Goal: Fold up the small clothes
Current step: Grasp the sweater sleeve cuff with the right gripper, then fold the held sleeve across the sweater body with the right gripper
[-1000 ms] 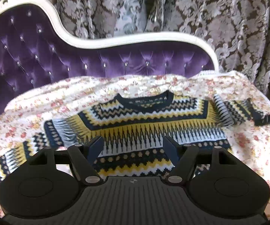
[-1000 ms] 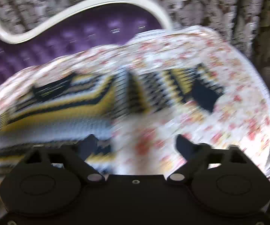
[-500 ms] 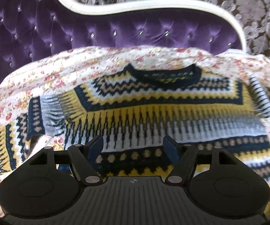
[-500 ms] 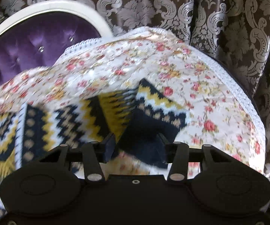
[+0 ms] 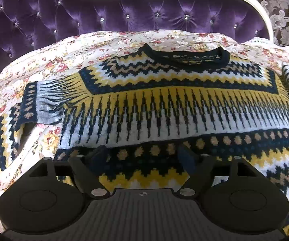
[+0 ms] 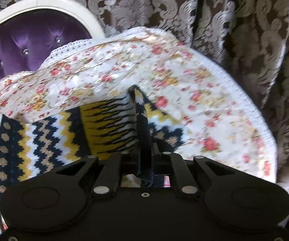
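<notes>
- From my left wrist camera: the patterned sweater (image 5: 164,104) lies spread front-up on the floral cloth (image 5: 44,64), its dark collar (image 5: 184,57) toward the purple tufted sofa back (image 5: 124,18) and one sleeve trailing off to the left edge of the frame.
- My left gripper (image 5: 143,156) sits low over the sweater's bottom band, its jaws wide apart, one fingertip on each side of the dotted dark stripe; whether the tips touch the knit I cannot tell.
- Only this view takes in the whole body of the garment and the collar; the other tongs do not appear in it.
- From my right wrist camera: the right gripper (image 6: 144,150) has its jaws drawn together on the dark cuff (image 6: 143,132) of the sweater's other sleeve, the cuff standing up as a thin vertical ridge between them.
- Only this view shows that sleeve's end, bunched on the cloth near its white lace edge (image 6: 244,104), with the brown damask curtain (image 6: 224,20) close behind.
- The right-hand picture is slightly blurred at the cloth.
</notes>
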`<state>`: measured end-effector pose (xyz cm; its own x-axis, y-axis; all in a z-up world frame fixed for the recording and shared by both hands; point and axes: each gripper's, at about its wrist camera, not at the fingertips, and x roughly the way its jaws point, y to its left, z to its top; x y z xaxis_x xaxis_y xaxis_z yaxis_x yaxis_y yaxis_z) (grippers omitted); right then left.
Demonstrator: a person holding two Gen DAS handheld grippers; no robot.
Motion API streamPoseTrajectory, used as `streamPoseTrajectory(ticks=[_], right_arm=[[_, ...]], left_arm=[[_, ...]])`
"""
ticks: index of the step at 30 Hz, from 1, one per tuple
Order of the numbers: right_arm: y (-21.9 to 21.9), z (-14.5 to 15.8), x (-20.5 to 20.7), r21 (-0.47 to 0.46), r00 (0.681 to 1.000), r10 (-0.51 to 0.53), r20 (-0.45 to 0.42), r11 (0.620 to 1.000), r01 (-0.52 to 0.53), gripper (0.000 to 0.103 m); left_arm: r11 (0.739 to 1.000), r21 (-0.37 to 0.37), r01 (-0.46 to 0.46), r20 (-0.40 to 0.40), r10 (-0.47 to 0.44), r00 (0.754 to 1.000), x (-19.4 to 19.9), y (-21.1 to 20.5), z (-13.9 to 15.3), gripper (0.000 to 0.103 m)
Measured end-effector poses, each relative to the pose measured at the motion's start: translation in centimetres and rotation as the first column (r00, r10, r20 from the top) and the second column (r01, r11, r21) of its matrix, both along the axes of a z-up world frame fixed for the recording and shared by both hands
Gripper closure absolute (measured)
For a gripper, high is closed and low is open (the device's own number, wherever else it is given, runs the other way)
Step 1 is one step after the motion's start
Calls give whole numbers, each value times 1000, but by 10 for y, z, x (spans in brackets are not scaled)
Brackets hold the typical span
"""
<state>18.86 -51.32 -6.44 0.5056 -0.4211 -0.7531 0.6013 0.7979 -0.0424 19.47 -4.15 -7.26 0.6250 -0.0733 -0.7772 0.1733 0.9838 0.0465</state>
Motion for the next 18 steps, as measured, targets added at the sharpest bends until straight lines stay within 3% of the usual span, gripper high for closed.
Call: streamPoseTrajectory(ticks=[5, 10, 14, 18], right_arm=[[9, 33, -4, 5, 999, 31, 16, 999, -31, 88], [30, 76, -3, 79, 993, 97, 72, 992, -103, 88], [61, 117, 7, 170, 973, 182, 141, 964, -205, 88], [111, 153, 25, 223, 932, 298, 206, 913, -341, 88]], left_arm=[[1000, 3, 5, -11, -5, 1000, 5, 1, 0, 20], [1000, -7, 27, -21, -27, 999, 5, 5, 5, 21], [1000, -11, 29, 23, -29, 999, -3, 14, 19, 21], [999, -54, 7, 54, -4, 999, -7, 33, 36, 21]])
